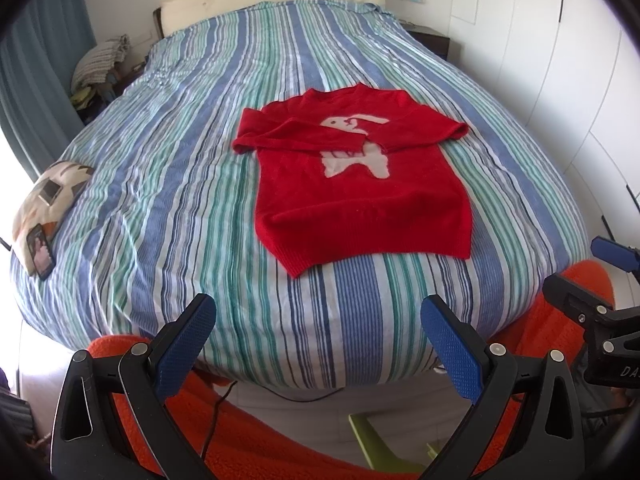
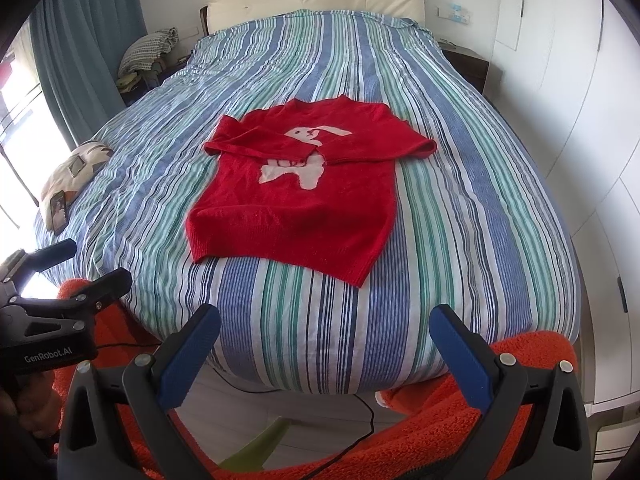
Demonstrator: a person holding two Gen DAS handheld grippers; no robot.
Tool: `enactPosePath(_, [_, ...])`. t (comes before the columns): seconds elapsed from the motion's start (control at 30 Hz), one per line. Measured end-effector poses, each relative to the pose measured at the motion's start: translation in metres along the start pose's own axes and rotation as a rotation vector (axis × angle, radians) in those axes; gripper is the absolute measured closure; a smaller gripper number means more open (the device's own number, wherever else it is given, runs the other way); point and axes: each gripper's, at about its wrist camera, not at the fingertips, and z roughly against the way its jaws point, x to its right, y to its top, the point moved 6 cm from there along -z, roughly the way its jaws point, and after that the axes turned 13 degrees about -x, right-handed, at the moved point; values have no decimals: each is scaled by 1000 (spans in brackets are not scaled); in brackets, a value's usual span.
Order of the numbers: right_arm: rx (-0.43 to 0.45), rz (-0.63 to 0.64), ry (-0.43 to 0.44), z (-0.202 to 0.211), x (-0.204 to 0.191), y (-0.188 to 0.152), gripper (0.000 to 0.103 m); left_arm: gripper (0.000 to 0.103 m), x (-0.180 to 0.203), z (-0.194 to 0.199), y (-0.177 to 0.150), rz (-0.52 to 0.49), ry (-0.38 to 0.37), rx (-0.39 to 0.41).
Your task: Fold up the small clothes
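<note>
A small red sweater (image 1: 360, 200) with a white animal design lies flat on the striped bed (image 1: 180, 160), both sleeves folded across its chest. It also shows in the right wrist view (image 2: 296, 208). My left gripper (image 1: 318, 312) is open and empty, held off the foot of the bed, short of the sweater's hem. My right gripper (image 2: 324, 320) is open and empty too, also back from the hem. The right gripper shows at the right edge of the left wrist view (image 1: 580, 276), and the left gripper at the left edge of the right wrist view (image 2: 80, 272).
A patterned cushion (image 1: 44, 200) and a phone (image 1: 42, 252) lie at the bed's left edge. An orange fleece (image 1: 260, 440) lies below the grippers. A bedside table (image 2: 466, 64) and white wardrobes (image 2: 560, 120) stand on the right, and curtains (image 2: 80, 40) hang on the left.
</note>
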Motion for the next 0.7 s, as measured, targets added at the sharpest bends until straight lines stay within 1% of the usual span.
enactPosePath(0.7, [-12,-5,6,-4,-3,-3,0,1,1,1,-3,-6,0,-3])
